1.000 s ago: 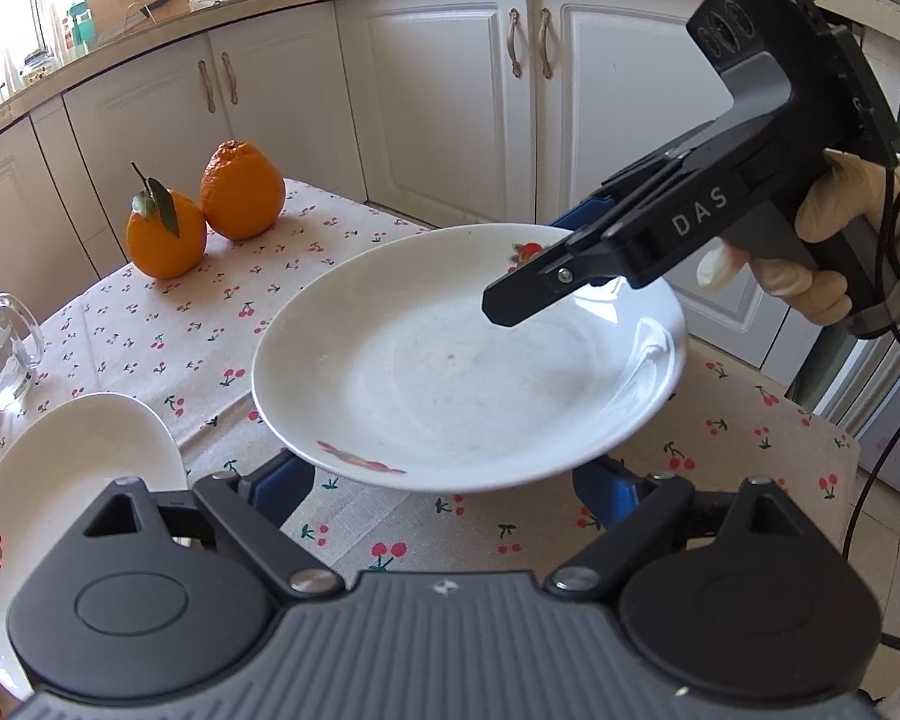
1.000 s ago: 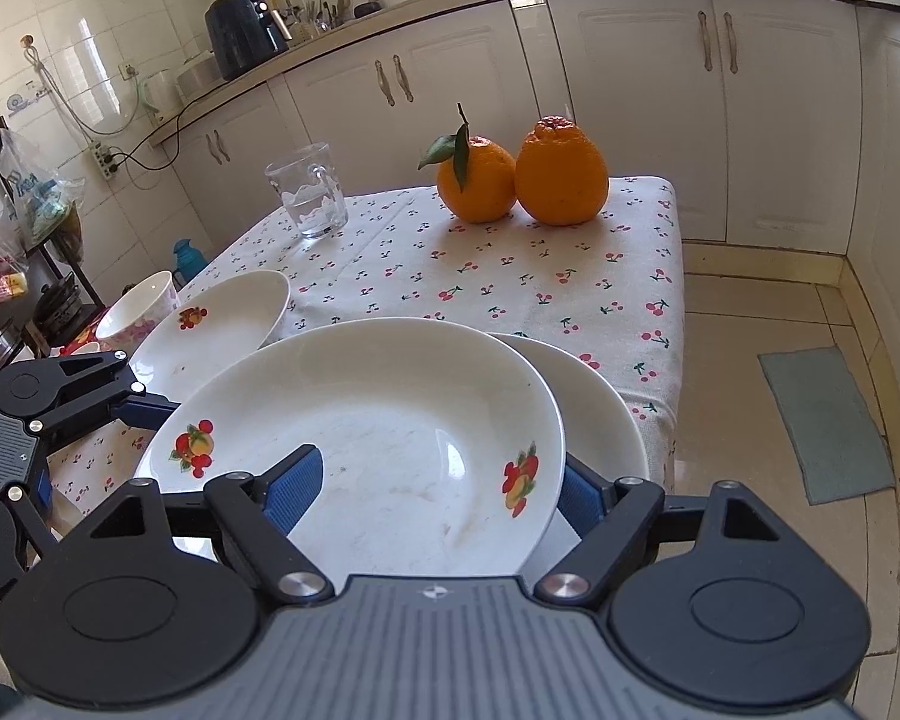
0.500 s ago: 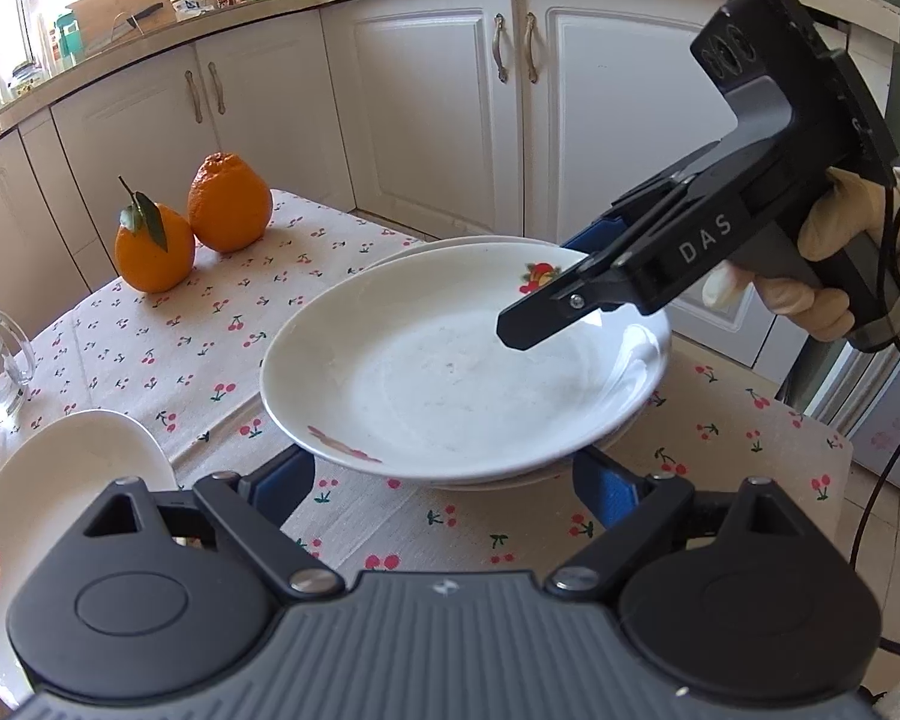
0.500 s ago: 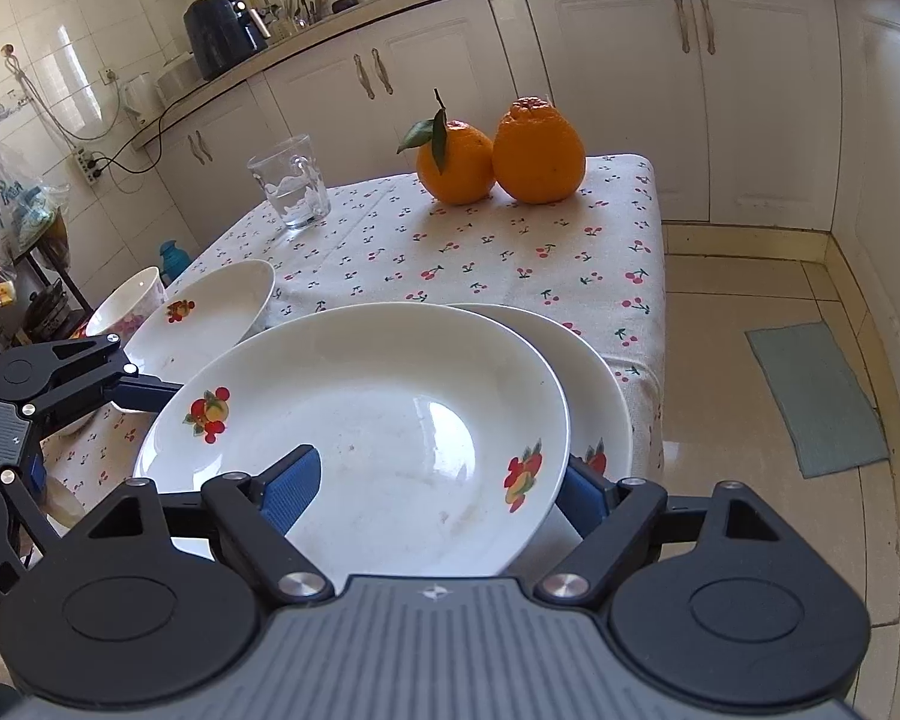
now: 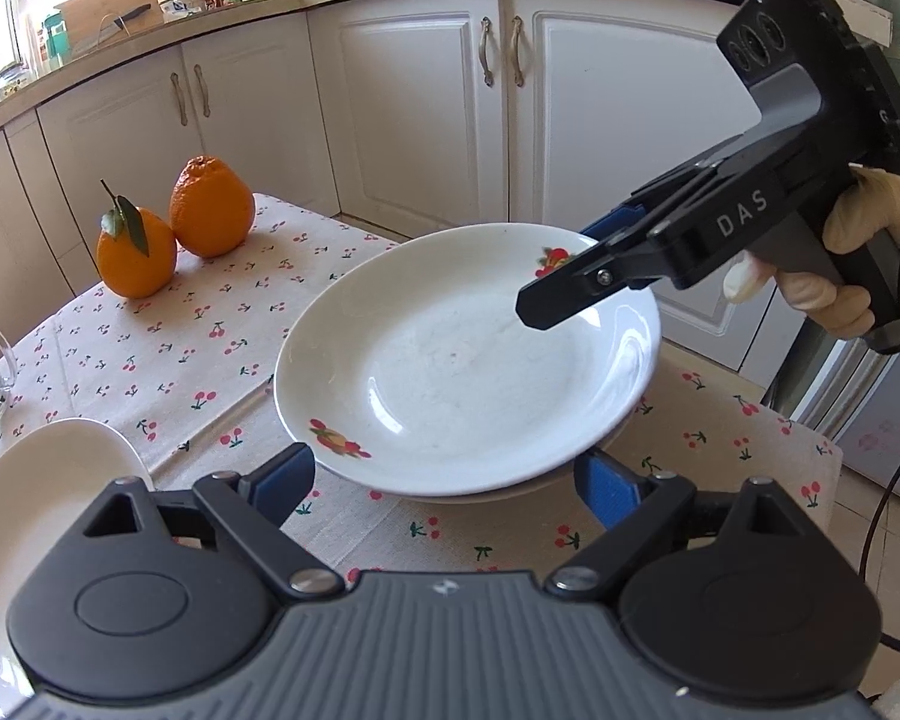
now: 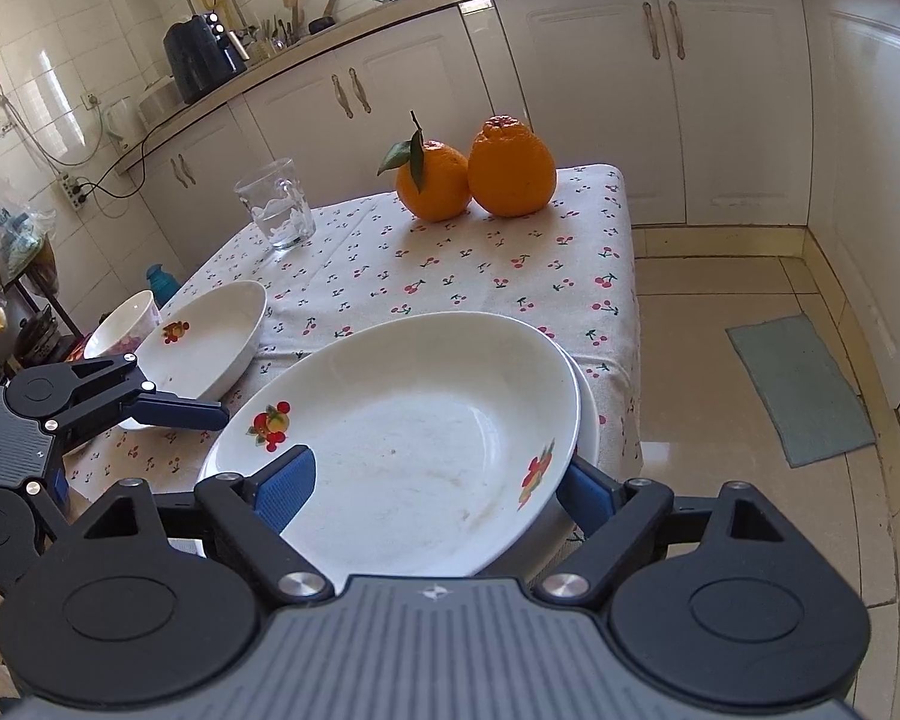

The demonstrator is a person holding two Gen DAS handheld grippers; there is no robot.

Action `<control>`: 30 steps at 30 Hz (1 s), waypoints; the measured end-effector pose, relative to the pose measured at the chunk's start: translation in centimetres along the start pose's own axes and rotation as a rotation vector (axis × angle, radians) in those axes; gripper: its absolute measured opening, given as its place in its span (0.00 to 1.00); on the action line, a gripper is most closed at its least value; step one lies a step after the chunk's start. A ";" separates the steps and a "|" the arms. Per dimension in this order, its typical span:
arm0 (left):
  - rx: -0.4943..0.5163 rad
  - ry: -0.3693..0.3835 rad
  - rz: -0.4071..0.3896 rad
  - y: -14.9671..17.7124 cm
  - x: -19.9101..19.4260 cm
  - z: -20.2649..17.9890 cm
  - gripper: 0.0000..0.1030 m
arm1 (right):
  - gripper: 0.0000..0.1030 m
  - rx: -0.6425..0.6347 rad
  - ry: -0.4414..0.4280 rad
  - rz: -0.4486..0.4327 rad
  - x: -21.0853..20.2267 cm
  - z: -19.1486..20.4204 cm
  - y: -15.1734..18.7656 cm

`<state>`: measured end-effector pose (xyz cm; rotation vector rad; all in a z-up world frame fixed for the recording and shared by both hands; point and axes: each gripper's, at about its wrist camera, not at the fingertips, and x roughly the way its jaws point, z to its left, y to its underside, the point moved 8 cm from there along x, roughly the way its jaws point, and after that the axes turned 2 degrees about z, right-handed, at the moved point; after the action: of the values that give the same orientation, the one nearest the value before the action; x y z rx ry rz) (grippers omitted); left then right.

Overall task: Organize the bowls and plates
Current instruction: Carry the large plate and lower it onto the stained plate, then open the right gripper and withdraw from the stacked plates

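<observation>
White kitchen cupboards (image 6: 600, 96) standing behind cherry-print tablecloth (image 6: 450, 264). Top plate (image 5: 468, 354) sitting on second plate (image 6: 588, 420) near table's corner. Right gripper (image 6: 432, 489) straddling top plate's rim, jaws opening, pads looking clear of it. Left gripper (image 5: 444, 477) also opening wide around near rim, not pressing. Third plate (image 6: 210, 342) and bowl (image 6: 123, 324) waiting just beside. Two oranges (image 6: 474, 174) and glass mug (image 6: 276, 204) sitting well apart at far end.
</observation>
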<state>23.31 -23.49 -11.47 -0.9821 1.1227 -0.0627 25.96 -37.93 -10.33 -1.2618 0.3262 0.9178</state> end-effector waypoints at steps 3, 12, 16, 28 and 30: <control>0.001 0.002 0.002 0.1 0.1 0.0 0.91 | 0.88 -0.001 0.008 -0.003 -0.4 0.1 0.1; -0.001 -0.006 -0.001 0.3 0.1 -0.1 0.91 | 0.88 0.003 0.034 0.008 -0.7 0.3 0.4; -0.010 -0.012 -0.011 0.4 -0.5 -0.2 0.91 | 0.89 0.005 0.059 0.020 -0.8 0.7 0.6; -0.038 -0.023 -0.046 1.2 -2.9 -0.3 0.91 | 0.90 0.012 0.096 0.033 -1.2 1.1 1.5; -0.048 -0.029 -0.053 1.5 -3.4 -0.3 0.91 | 0.90 0.009 0.101 0.038 -1.3 1.3 1.7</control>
<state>20.87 -21.13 -10.07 -1.0522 1.0757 -0.0642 23.56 -37.24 -10.18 -1.2999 0.4346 0.8862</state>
